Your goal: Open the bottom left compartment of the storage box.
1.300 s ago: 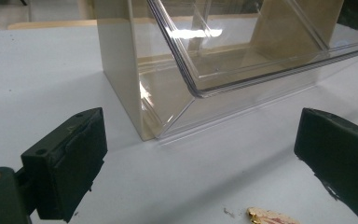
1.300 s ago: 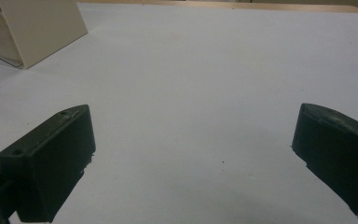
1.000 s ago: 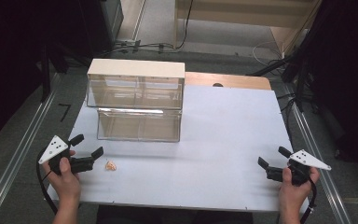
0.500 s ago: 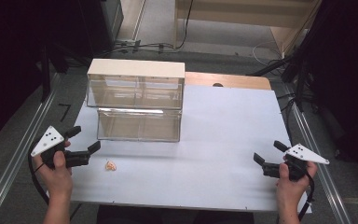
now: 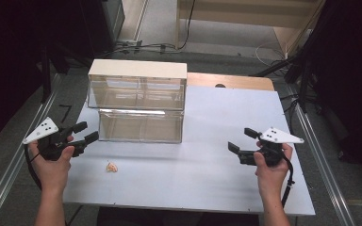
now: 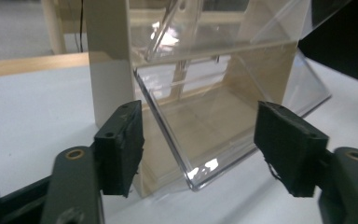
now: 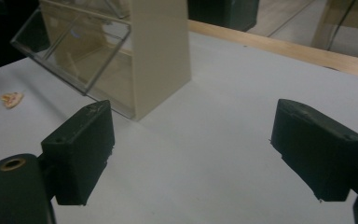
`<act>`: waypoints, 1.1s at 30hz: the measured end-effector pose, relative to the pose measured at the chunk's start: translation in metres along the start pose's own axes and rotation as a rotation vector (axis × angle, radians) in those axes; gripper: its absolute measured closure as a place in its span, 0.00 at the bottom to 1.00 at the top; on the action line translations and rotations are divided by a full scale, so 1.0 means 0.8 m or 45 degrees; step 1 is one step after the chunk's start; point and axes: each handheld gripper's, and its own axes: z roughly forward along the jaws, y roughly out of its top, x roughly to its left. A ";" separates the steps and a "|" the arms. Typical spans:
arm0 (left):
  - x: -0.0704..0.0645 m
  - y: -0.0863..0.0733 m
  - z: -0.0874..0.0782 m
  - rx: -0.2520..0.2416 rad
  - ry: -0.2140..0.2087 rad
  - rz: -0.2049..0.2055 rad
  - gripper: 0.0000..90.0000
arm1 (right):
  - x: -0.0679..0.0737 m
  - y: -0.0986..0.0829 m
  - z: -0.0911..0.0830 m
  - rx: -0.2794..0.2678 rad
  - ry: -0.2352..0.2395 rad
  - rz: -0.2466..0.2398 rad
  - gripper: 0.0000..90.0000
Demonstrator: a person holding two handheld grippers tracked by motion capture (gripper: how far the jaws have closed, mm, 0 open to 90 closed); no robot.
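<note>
Left tongs (image 5: 84,132) gaping, empty, just beside clear drawer cabinet (image 5: 138,101), right tongs (image 5: 239,140) gaping, well apart

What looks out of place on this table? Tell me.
The cabinet's lower clear drawer is tilted open toward the person. A small pale scrap lies loose on the table, in front of it, near the left gripper.

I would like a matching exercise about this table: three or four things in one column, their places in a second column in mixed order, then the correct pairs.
Things:
1. drawer cabinet
2. small orange piece
3. left gripper
4. right gripper

Places:
A. near the table's right edge
B. at the back left of the table
C. near the front edge, in front of the cabinet
D. at the table's left edge, beside the lower drawer

Pairs: 1-B, 2-C, 3-D, 4-A
</note>
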 end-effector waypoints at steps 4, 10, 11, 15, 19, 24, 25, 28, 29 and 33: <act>0.007 -0.008 0.001 0.020 -0.006 -0.040 0.53 | 0.021 0.017 0.021 0.031 0.037 -0.028 0.29; 0.018 -0.014 -0.005 0.008 -0.039 -0.098 0.78 | 0.047 0.029 0.052 0.061 0.127 -0.059 0.55; 0.018 -0.014 -0.006 0.010 -0.037 -0.099 0.81 | 0.051 0.030 0.057 0.070 0.133 -0.058 0.59; 0.018 -0.018 -0.005 0.069 0.002 -0.044 0.88 | 0.060 0.030 0.073 0.085 0.127 -0.050 0.74; 0.018 -0.020 -0.002 0.087 0.019 -0.037 0.93 | 0.065 0.029 0.083 0.106 0.139 -0.043 0.86; 0.019 -0.024 0.005 0.140 0.025 -0.033 0.99 | 0.083 0.027 0.097 0.161 0.134 -0.132 0.96; 0.019 -0.025 0.005 0.149 0.018 -0.037 0.99 | 0.083 0.027 0.097 0.161 0.134 -0.132 0.96; 0.021 -0.027 0.006 0.163 -0.005 -0.040 1.00 | 0.090 0.024 0.105 0.180 0.173 -0.143 0.97; 0.021 -0.027 0.006 0.163 -0.005 -0.040 1.00 | 0.092 0.023 0.107 0.182 0.179 -0.154 0.98; 0.024 -0.030 0.008 0.187 0.002 -0.048 1.00 | 0.098 0.020 0.114 0.208 0.181 -0.163 0.98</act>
